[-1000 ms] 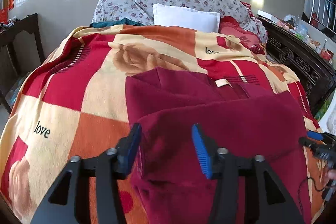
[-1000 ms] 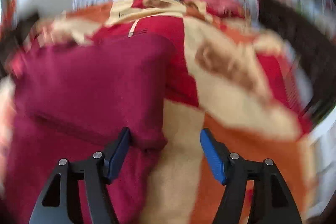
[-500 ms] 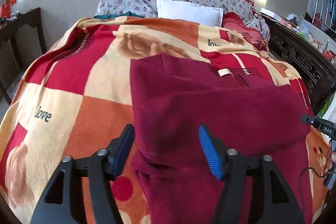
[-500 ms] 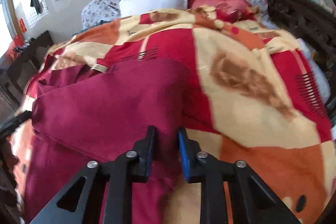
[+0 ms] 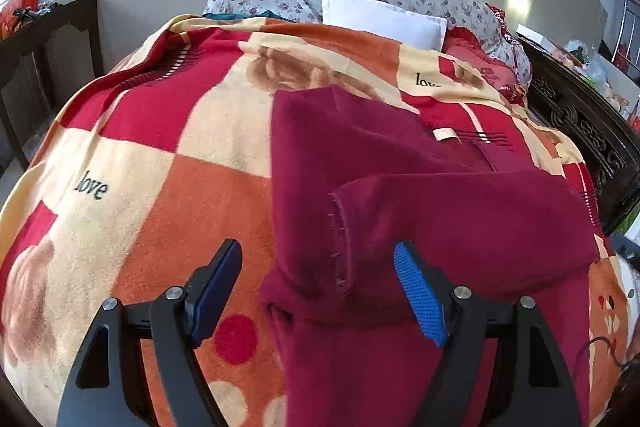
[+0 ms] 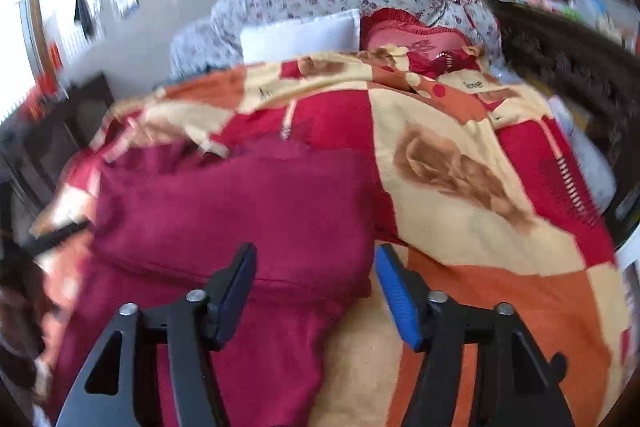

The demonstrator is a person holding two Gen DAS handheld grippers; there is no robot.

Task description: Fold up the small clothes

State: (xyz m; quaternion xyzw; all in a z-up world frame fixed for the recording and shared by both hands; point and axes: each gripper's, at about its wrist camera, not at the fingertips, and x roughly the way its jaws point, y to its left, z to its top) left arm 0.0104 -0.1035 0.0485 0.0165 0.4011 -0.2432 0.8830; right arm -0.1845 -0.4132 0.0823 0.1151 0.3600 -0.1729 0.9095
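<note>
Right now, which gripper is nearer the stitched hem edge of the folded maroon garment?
Left. The left gripper straddles the stitched hem, open. The right gripper, just opening, is at the maroon garment's opposite edge.

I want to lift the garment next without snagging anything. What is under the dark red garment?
The dark red garment lies folded over itself on the patchwork blanket, which shows on every side of it. Whatever lies beneath its folded layers is covered and cannot be seen.
</note>
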